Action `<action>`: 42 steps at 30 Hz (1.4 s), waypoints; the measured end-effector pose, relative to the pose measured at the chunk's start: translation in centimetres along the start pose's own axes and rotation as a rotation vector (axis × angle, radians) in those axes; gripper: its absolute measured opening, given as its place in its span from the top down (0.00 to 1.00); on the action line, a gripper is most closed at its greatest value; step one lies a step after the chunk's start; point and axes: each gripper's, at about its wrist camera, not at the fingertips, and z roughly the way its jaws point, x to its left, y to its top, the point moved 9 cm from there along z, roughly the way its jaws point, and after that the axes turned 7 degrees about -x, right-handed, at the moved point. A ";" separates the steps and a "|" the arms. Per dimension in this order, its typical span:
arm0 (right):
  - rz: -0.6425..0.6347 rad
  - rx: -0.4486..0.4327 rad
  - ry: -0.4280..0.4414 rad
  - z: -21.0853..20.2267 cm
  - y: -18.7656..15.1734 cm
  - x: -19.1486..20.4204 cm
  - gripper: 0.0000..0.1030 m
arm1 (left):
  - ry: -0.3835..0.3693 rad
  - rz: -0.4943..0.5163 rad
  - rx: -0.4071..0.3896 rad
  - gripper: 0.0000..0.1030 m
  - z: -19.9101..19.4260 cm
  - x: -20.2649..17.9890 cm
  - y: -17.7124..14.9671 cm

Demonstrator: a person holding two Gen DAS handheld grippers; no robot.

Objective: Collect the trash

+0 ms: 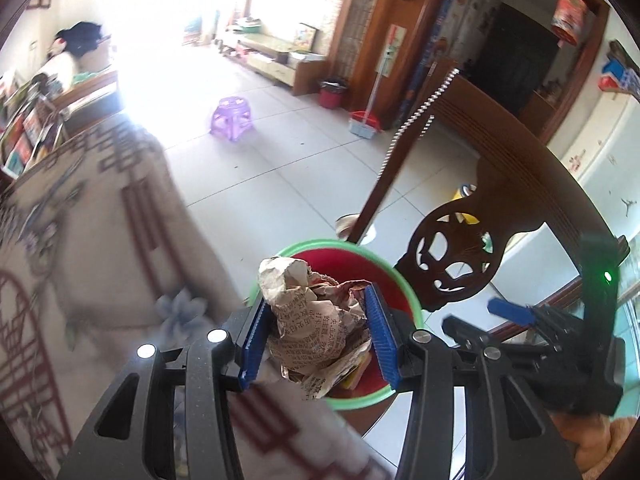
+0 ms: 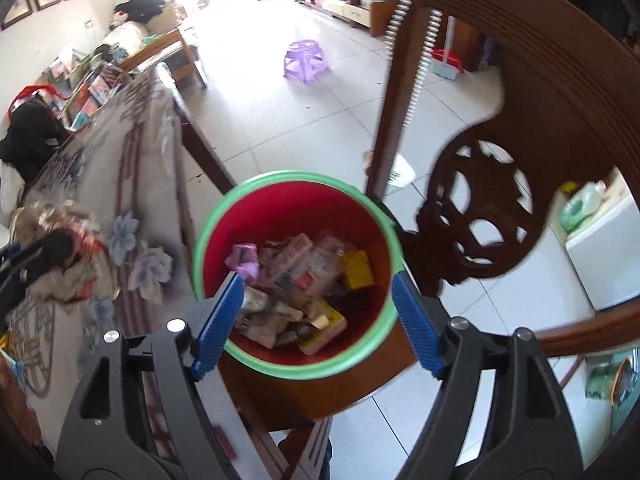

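A red bin with a green rim [image 2: 212, 216] stands on a brown wooden seat and holds several scraps, among them a yellow box [image 2: 356, 270] and a pink wrapper [image 2: 244, 260]. My right gripper [image 2: 318, 280] hovers open over the bin's mouth with nothing between its blue pads. My left gripper [image 1: 316, 300] is shut on a crumpled newspaper ball [image 1: 312, 320], held above the near side of the bin's rim [image 1: 404, 280]. In the left wrist view one blue finger [image 1: 510, 310] of the right gripper shows at the right. The right wrist view shows the paper ball [image 2: 84, 280] at the far left.
A carved dark wooden chair back [image 2: 480, 216] rises right behind the bin. A table with a flowered cloth [image 2: 132, 152] lies to the left. On the tiled floor beyond stand a purple stool [image 2: 304, 60], a second red bin [image 1: 331, 94] and a dustpan [image 1: 364, 124].
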 end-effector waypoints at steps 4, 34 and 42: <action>0.064 -0.023 -0.044 -2.1 -0.6 -2.7 0.28 | -0.083 0.018 0.005 0.38 0.8 -2.2 0.9; -0.208 -0.559 0.091 -20.6 -1.4 28.3 0.04 | 0.409 -0.094 -0.534 0.08 -35.7 21.9 -0.9; -0.187 -0.664 0.094 -24.4 -1.7 31.3 0.04 | 0.446 -0.147 -0.601 0.08 -39.3 23.3 -2.5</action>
